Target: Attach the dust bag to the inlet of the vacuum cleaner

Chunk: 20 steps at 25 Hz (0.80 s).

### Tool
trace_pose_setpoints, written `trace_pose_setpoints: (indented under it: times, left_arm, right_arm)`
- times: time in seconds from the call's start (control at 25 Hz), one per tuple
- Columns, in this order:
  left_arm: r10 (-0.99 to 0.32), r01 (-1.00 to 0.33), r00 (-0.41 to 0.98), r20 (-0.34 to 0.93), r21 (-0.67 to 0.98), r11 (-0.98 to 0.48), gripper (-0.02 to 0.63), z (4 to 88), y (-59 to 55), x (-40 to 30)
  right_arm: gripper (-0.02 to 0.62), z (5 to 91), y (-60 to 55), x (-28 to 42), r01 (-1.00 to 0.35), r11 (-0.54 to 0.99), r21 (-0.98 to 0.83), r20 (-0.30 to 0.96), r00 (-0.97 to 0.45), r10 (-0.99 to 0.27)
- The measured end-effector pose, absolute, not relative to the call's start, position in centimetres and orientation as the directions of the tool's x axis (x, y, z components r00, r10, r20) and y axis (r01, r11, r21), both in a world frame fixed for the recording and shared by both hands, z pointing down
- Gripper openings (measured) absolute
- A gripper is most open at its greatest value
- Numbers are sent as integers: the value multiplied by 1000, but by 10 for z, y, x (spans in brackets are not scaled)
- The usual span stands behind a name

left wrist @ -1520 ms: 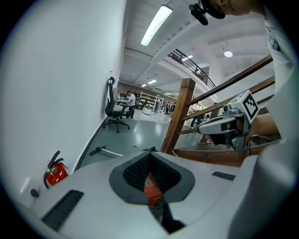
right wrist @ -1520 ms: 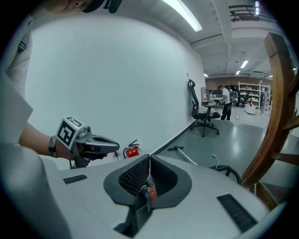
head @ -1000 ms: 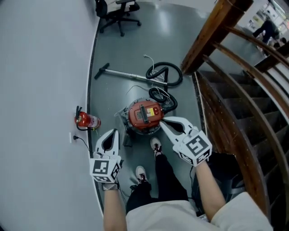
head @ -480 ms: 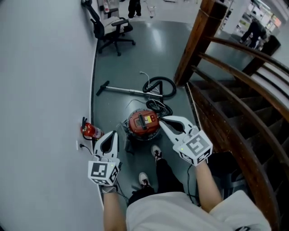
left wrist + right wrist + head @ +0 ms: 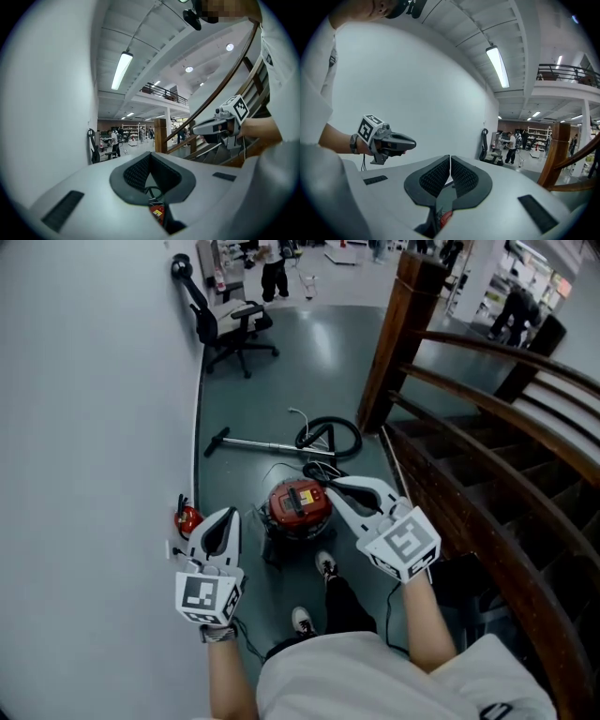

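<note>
The red drum vacuum cleaner point(image 5: 300, 503) stands on the grey floor far below me, and its red top shows through the jaws as vacuum point(image 5: 157, 211) and vacuum point(image 5: 444, 216). My left gripper point(image 5: 225, 514) is held high to its left, pads meeting at the tip with nothing between them; it points level as left gripper point(image 5: 150, 153). To the right hangs my right gripper point(image 5: 330, 484), also shut and empty, seen close as right gripper point(image 5: 450, 158). Each gripper shows in the other's view: right gripper point(image 5: 220, 124), left gripper point(image 5: 401, 140). I cannot make out a dust bag.
A black hose coil point(image 5: 329, 437) and a metal wand point(image 5: 258, 443) lie beyond the vacuum. A red fire extinguisher point(image 5: 188, 518) stands by the white wall. A wooden stair rail point(image 5: 487, 371) and post point(image 5: 394, 334) run along the right. An office chair point(image 5: 234, 320) stands farther back.
Both grippers have risen well above the vacuum, still shut and empty. The vacuum looks smaller and farther down, and more of the room beyond has come into view.
</note>
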<state>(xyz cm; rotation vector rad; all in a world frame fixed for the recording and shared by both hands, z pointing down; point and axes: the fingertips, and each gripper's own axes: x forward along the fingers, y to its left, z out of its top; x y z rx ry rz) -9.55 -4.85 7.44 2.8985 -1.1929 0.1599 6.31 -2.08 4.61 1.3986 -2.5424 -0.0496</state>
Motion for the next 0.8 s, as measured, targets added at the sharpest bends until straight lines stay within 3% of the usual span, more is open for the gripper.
trace_pose_setpoints:
  times: [0.44, 0.8]
  left_arm:
    - [-642, -612, 758, 118, -213, -762, 2, 41, -17, -91]
    - [-626, -592, 772, 105, -238, -770, 2, 27, -7, -90]
  right_arm:
    - [34, 21, 2, 37, -776, 571, 268, 205, -533, -821]
    - [32, 15, 12, 38, -764, 570, 302, 220, -526, -821]
